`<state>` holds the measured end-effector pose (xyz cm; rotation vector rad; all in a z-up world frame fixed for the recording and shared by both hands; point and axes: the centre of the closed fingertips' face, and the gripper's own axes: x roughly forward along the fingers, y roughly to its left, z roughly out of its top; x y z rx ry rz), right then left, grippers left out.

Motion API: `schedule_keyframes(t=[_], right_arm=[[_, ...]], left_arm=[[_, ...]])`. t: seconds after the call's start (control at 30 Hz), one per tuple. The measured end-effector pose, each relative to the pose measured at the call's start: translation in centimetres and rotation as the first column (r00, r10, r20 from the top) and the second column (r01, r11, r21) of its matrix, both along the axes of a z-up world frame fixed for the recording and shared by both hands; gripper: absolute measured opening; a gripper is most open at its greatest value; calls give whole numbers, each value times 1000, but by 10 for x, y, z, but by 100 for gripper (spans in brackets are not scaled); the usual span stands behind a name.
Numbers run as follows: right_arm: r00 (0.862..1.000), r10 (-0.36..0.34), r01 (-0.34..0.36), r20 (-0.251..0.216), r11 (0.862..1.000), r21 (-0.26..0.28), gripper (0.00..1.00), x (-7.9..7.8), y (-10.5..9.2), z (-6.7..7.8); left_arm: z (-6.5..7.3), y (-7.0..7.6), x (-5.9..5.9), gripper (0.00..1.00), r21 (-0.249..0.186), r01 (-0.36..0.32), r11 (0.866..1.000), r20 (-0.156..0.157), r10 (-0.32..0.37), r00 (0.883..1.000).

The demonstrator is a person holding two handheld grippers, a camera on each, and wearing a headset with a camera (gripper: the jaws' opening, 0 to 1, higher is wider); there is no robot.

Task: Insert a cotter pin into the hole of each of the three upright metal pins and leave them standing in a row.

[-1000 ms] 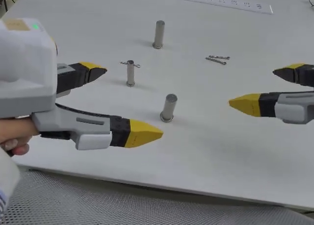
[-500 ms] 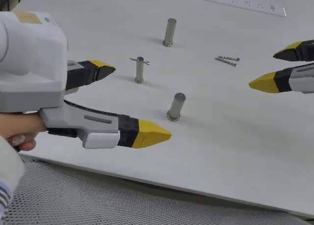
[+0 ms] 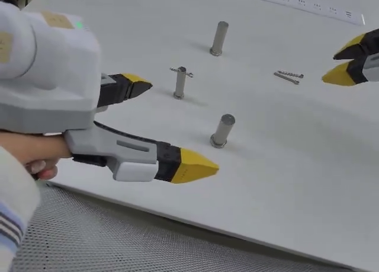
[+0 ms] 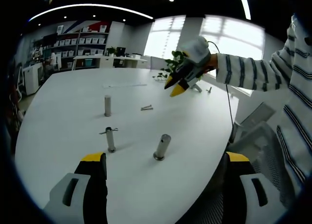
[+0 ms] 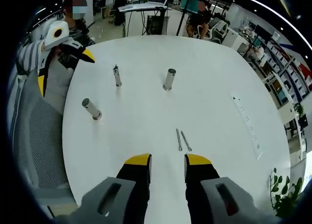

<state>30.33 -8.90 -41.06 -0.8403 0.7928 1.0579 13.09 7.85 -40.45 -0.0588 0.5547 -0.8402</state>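
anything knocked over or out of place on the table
Nothing stands out. The far pin, middle pin and near pin all stand upright; the middle one carries a cotter pin, and two loose cotter pins lie flat on the table.

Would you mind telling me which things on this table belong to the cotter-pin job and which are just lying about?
Part of the job:
far metal pin
middle metal pin, with the fitted cotter pin through it
near metal pin
two loose cotter pins
left tool and right tool, both open

Just lying about:
power strip
potted plant
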Motion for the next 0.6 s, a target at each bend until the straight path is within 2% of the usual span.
schedule_keyframes(t=[0.2, 0.33, 0.6], right_arm=[[999, 38, -38, 2, 999, -29, 16, 18, 7, -9], [999, 33, -33, -3, 998, -53, 10, 31, 6, -19], [999, 44, -46, -17, 992, -117, 7, 48, -5, -44]], left_arm=[[-1, -2, 0, 99, -2, -6, 1000, -6, 6, 1000], [0, -3, 0, 99, -28, -9, 1000, -25, 8, 1000], [-8, -1, -3, 99, -5, -6, 1000, -44, 6, 999]])
